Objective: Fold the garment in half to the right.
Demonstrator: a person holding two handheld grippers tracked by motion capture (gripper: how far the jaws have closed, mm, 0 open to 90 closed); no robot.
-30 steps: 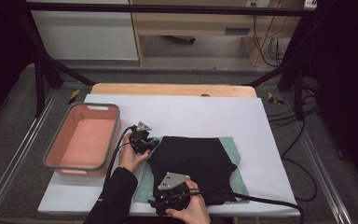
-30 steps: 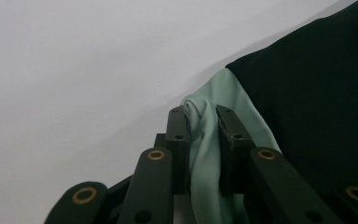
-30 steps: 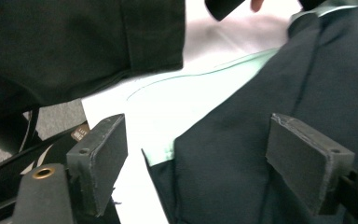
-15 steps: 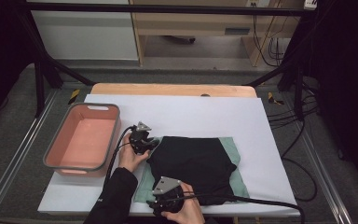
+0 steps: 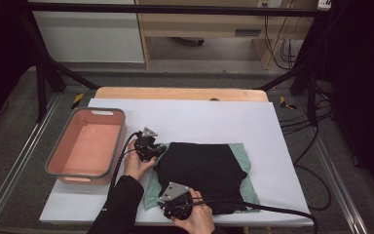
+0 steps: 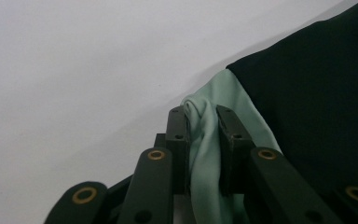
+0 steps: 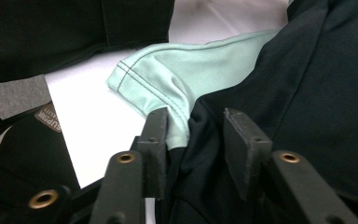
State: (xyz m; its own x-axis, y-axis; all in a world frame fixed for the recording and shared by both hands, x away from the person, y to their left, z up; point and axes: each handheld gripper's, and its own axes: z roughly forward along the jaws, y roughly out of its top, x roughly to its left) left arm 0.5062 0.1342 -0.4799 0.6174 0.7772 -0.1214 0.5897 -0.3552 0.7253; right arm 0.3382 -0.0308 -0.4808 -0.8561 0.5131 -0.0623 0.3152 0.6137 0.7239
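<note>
white sheet (image 5: pixel 195 119) covers the table — left gripper (image 6: pixel 204 122) jaws pinching mint cloth (image 6: pixel 208 154), right gripper (image 7: pixel 193 128) jaws just closing around black garment (image 7: pixel 307 88).

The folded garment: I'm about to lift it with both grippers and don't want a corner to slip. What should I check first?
1. Left gripper clamped on the mint-green layer: ok, fabric is pinched between its jaws.
2. Right gripper fully clamped: cannot tell; its jaws have just been closing, with black cloth and a mint edge between them and a gap still on one side.
3. Both layers caught by the right gripper: cannot tell.
4. Garment lying flat on the white sheet: ok.
5. Pink bin clear of the garment: ok, it stands apart.
</note>
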